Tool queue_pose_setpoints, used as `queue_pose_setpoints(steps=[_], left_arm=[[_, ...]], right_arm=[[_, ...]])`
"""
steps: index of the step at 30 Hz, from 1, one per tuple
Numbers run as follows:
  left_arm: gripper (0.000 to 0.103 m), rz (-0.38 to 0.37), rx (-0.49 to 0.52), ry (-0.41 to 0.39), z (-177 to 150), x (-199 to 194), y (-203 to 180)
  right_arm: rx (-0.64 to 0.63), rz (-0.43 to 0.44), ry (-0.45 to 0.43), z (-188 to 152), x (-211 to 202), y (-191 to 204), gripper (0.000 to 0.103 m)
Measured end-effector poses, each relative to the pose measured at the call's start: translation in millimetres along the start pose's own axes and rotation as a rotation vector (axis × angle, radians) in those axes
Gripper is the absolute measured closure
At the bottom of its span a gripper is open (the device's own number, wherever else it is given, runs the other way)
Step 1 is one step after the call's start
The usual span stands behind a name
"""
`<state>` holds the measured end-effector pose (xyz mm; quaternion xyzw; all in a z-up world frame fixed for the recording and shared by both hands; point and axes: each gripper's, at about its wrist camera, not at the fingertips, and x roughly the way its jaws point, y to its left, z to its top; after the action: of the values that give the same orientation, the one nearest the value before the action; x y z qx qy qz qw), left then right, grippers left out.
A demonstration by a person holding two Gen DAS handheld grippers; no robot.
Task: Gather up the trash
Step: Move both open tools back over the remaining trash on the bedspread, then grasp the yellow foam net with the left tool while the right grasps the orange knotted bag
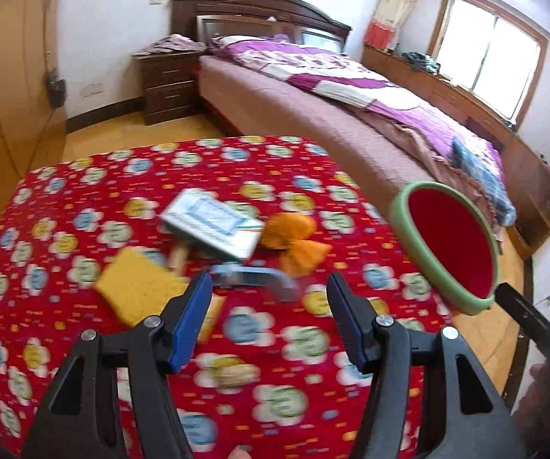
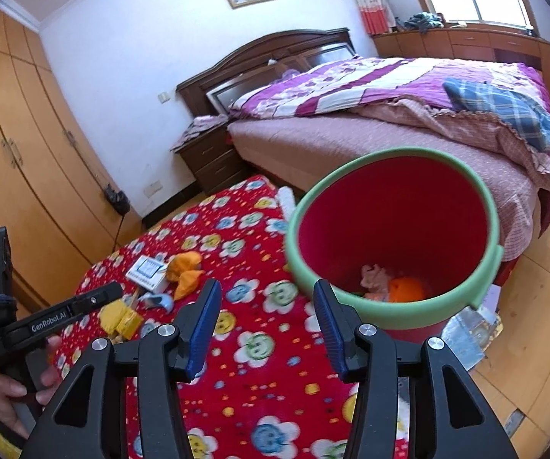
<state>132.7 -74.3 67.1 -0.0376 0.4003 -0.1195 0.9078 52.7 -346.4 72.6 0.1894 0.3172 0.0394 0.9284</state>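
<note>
Both tongs stand released with nothing between their blue pads. Ahead of the left tongs (image 1: 269,319), on the red flowered surface (image 1: 64,229), lie a yellow sponge (image 1: 137,287), a small white box (image 1: 213,225), crumpled orange wrappers (image 1: 294,239) and a pale blue piece (image 1: 255,277). The right tongs (image 2: 267,329) hang just before the green-rimmed red bin (image 2: 389,206), which holds a pink scrap (image 2: 374,275) and an orange lump (image 2: 407,288) at its bottom.

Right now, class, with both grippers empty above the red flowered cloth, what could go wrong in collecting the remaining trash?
The bin stands at the table's edge; a swing could knock it. The orange wrappers, white box and yellow sponge lie crowded, so the left gripper may grab two.
</note>
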Motion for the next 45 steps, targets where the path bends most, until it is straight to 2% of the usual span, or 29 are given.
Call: queue_pose_setpoints(steps=[4,6,7,11,19,24,30,32,41,45], left_arm=[[0.039,0.035,-0.013,0.003,-0.2,2.7,28.1],[0.03,0.054,-0.015,0.011,-0.6,7.6,41.2],[0.029,0.064,-0.017,0.015,-1.2,10.6,46.5],[0.029,0.09,-0.02,0.052,-5.8,25.0,65.7],[0.029,0.093,-0.025,0.117,-17.7,51.8,86.5],[0.028,0.067,-0.039,0.105,-18.8,52.3,92.6],[0.028,0.128,-0.066,0.105,-22.3,51.0,111.0],[0.028,0.134,-0.082,0.127,-24.2,54.8,116.6],[0.029,0.155,-0.069,0.111,-26.8,56.7,108.4],[0.04,0.175,-0.041,0.105,-27.9,57.4,100.8]], right_arm=[[-0.011,-0.002,0.018,-3.7,7.9,16.0,0.051],[-0.014,-0.005,0.027,-5.5,12.1,21.5,0.048],[-0.015,-0.008,0.035,-6.8,15.1,24.9,0.046],[-0.022,-0.023,0.058,-11.2,24.7,35.7,0.046],[-0.047,-0.072,0.091,-18.6,40.6,56.5,0.046],[-0.053,-0.107,0.115,-24.6,49.7,65.7,0.046],[-0.056,-0.152,0.141,-32.0,58.6,78.1,0.046],[-0.057,-0.163,0.144,-34.1,60.3,82.4,0.046],[-0.06,-0.203,0.165,-41.2,68.3,99.6,0.046],[-0.061,-0.221,0.165,-42.5,69.2,103.0,0.046]])
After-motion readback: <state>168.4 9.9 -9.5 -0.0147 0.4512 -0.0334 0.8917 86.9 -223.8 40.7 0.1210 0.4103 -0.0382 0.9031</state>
